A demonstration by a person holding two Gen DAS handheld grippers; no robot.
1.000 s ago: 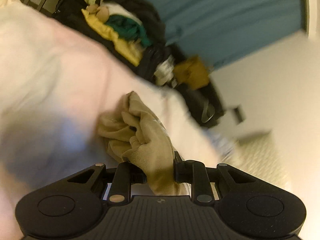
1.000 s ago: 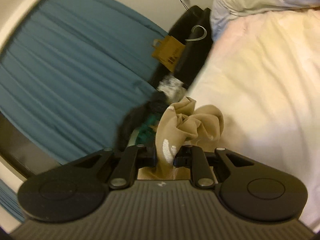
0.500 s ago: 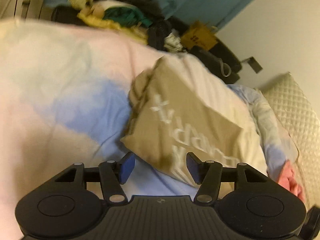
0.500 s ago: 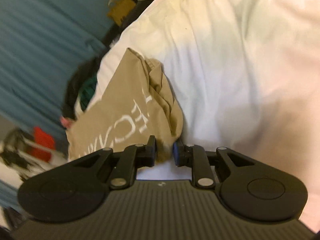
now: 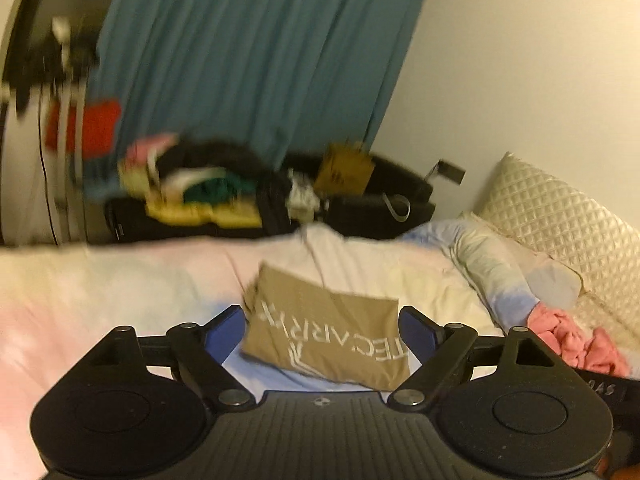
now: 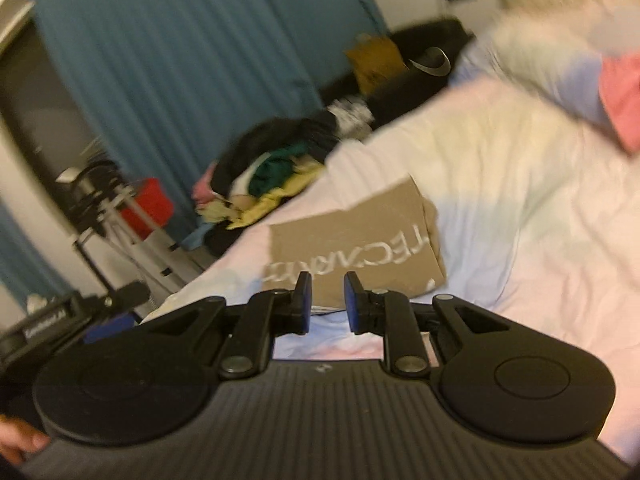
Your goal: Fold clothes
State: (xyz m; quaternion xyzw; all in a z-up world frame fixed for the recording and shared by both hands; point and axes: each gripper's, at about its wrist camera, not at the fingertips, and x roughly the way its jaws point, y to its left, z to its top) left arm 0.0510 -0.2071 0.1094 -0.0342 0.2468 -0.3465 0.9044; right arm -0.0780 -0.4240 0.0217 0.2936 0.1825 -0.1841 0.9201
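Folded tan shirt (image 5: 328, 336) with white lettering lies flat on the bed (image 5: 120, 280), just ahead of both tongs and touched by neither. The left tongs (image 5: 321, 332) are spread wide, their blue pads (image 5: 226, 330) standing off either side of the shirt's near edge with nothing between them. In the right wrist view the same shirt (image 6: 356, 240) sits directly beyond the right tongs (image 6: 325, 300), whose pads (image 6: 306, 300) are parted by a narrow gap and hold nothing.

Ahead and to the right of the left tongs, a pink garment (image 5: 576, 340) is bunched on the bedding, beside a quilted cream pillow (image 5: 560, 224). Past the far edge of the bed, straight ahead of the left tongs, a heap of mixed clothes (image 5: 200, 192) rests on dark luggage, with a yellow-brown paper bag (image 5: 346, 168) to its right. A teal curtain (image 5: 248, 52) hangs behind them. Both views are blurred.
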